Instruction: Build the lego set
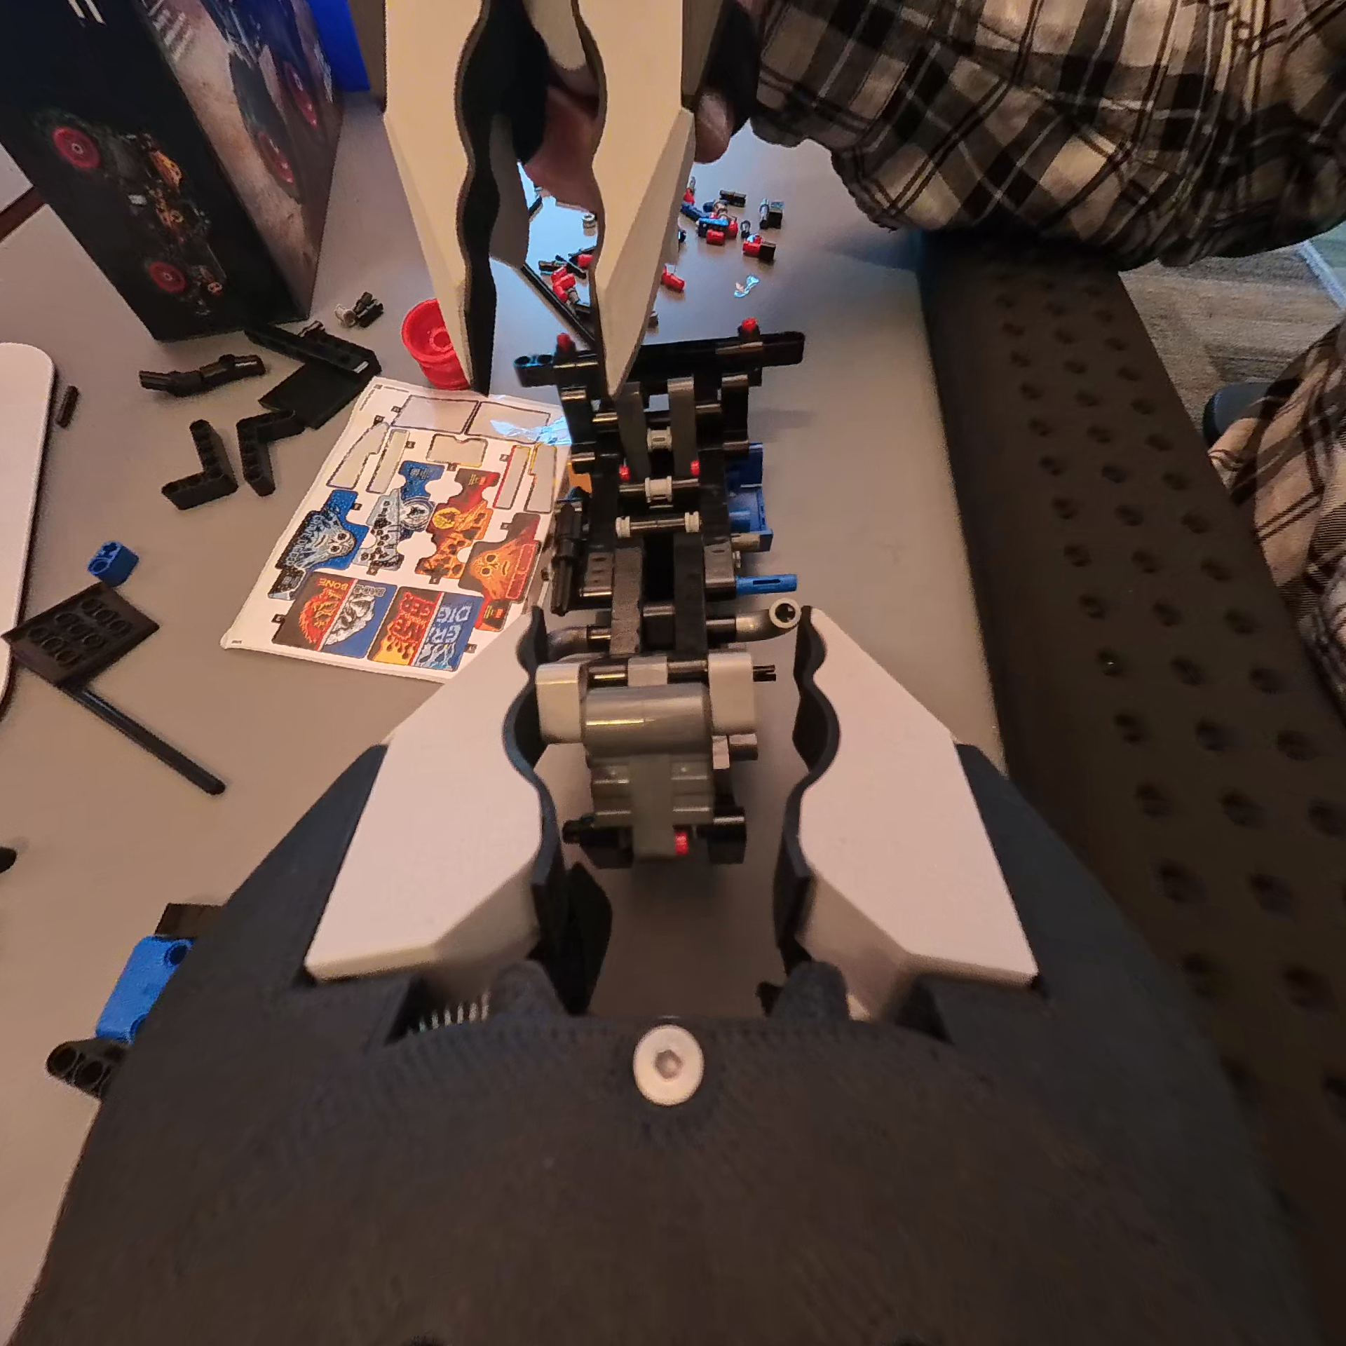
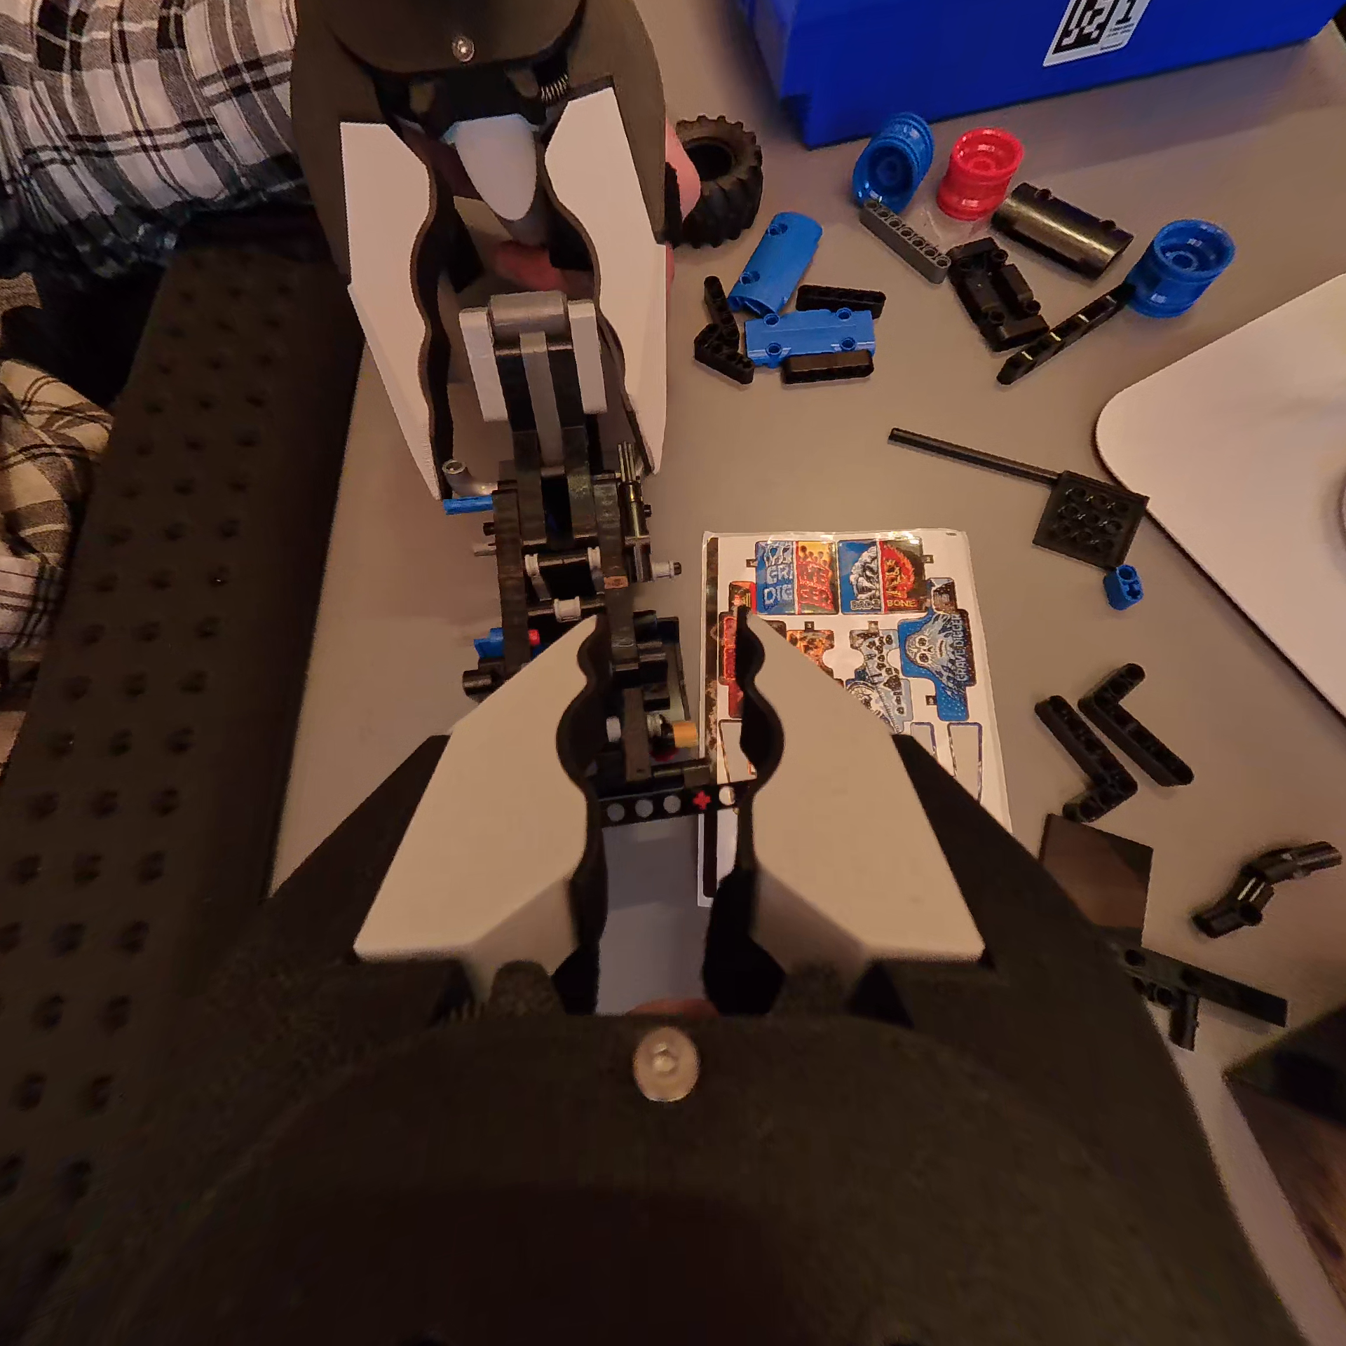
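Observation:
A partly built black Lego chassis [image 1: 655,524] lies lengthwise on the grey table, with a grey block [image 1: 648,721] at its near end. My left gripper [image 1: 666,626] is open, with its jaws on either side of that grey block. The left pad is against the block and a small gap shows on the right. My right gripper [image 2: 666,619] is open at the opposite end of the chassis [image 2: 561,553], straddling an upright black beam. In the left wrist view the right gripper [image 1: 550,390] comes down from above with one fingertip on the chassis.
A sticker sheet [image 2: 859,619] lies beside the chassis. Loose black beams [image 2: 1114,736], blue panels [image 2: 808,339], blue and red wheel hubs [image 2: 976,171] and a tyre [image 2: 717,182] lie beyond it. A blue bin [image 2: 983,58], the set's box [image 1: 167,167], a black perforated pad [image 1: 1129,583] and small pins [image 1: 721,226] surround the work. My right fingertips sit around 8 centimeters from my left ones.

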Demonstrator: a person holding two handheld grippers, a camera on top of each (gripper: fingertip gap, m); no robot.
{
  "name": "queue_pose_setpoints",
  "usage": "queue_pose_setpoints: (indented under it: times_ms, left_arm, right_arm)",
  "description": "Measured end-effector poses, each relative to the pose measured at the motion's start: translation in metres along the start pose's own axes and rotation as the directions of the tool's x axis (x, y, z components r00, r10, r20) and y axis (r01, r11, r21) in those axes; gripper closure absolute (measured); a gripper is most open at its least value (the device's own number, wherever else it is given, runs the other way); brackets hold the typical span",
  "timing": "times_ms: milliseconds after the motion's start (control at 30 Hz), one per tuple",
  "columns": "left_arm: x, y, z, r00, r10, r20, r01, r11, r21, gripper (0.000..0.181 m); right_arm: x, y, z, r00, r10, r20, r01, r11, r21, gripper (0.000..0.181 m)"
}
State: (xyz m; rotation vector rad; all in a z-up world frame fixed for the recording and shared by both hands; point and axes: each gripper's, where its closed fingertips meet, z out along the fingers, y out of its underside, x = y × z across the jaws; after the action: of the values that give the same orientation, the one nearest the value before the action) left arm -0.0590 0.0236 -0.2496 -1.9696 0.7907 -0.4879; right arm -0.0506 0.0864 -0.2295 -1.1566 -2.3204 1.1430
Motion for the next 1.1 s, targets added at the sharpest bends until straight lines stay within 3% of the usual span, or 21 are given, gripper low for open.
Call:
queue_pose_setpoints:
  times_ms: [767,1100]
  left_arm:
    - [0.003,-0.001,-0.006,1.000,-0.001,-0.001,0.001,1.000,0.012,0.108]
    - [0.004,0.001,-0.011,1.000,-0.003,-0.004,0.003,1.000,0.007,0.115]
  right_arm:
    - [0.005,-0.002,-0.006,1.000,0.002,-0.027,-0.001,1.000,0.017,0.149]
    - [0.006,0.000,-0.005,1.000,0.008,-0.027,-0.007,1.000,0.015,0.150]
